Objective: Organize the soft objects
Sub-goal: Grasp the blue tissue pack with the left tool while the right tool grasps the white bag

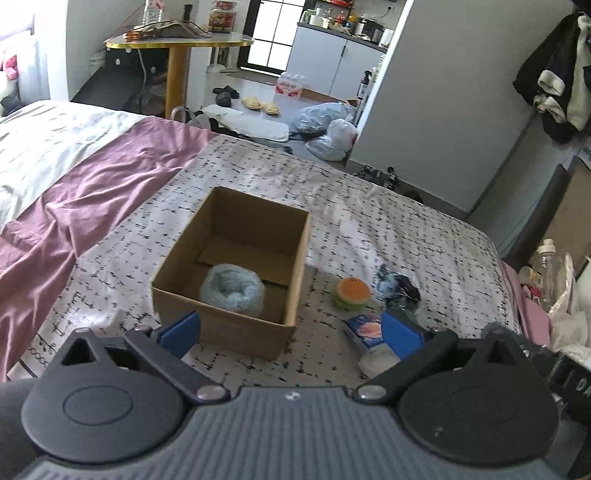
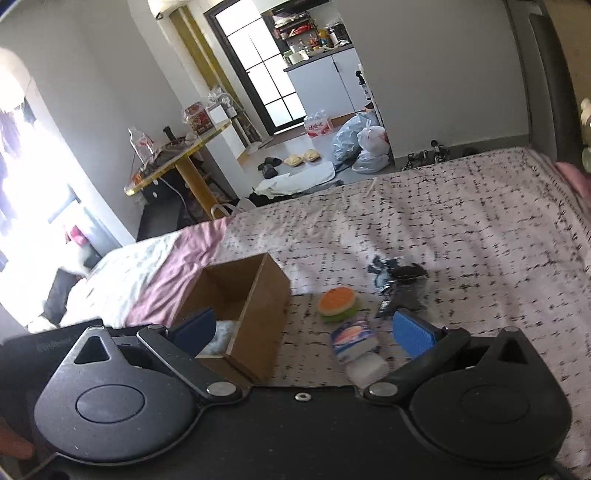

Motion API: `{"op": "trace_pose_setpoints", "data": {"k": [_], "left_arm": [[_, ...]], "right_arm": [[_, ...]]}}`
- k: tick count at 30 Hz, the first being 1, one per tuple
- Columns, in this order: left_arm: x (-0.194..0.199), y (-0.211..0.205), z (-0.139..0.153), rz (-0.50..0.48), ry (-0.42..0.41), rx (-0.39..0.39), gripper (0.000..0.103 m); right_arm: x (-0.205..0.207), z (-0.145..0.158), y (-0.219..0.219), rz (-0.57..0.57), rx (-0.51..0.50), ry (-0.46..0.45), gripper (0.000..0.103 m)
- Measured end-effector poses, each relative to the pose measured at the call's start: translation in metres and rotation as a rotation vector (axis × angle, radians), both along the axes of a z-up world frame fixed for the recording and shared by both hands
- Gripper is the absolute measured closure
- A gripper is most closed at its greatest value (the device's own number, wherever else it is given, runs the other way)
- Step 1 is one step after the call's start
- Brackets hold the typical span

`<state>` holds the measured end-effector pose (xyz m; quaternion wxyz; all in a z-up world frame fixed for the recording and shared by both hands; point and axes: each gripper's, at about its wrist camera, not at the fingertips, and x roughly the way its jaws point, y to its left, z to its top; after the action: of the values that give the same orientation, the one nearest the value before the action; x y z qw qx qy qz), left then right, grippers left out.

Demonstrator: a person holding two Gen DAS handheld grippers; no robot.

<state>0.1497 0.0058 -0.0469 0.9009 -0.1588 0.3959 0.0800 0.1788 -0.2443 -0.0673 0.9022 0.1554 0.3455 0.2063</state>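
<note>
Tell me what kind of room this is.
Most likely a small studio flat's sleeping area. A bed with a patterned sheet fills the foreground, a kitchen counter crowded with bottles stands beyond it, and slippers lie on the floor near a glazed door.

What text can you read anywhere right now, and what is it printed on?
"DA": white letters, cut off, on the dark device at the left view's right edge.
Embossed word on the black casing: too blurred.
Tissue pack print: unreadable.
Red pack on the floor: unreadable.
</note>
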Motion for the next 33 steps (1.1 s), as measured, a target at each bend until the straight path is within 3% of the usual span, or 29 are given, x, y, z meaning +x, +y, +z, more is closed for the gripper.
{"op": "trace_pose_setpoints", "data": {"k": [8, 13, 25, 33], "left_arm": [[-0.001, -0.021, -0.008, -0.016, 0.007, -0.021, 0.0], [0.005, -0.038, -0.017, -0.055, 0.044, 0.035, 0.0], [0.025, -0.058, -0.042, -0.147, 0.129, 0.079, 0.0], [0.041, -0.055, -0.058, -0.114, 0.158, 0.041, 0.001]], "right_arm": [[0.003, -0.004, -0.02, 0.03, -0.037, 0.015, 0.0], [0.007, -0.009, -0.029, 0.066, -0.102, 0.026, 0.0], [0.022, -0.043, -0.024, 0.168, -0.179, 0.144, 0.0], [0.042, -0.06, -0.017, 0.178, -0.178, 0.231, 0.001]]}}
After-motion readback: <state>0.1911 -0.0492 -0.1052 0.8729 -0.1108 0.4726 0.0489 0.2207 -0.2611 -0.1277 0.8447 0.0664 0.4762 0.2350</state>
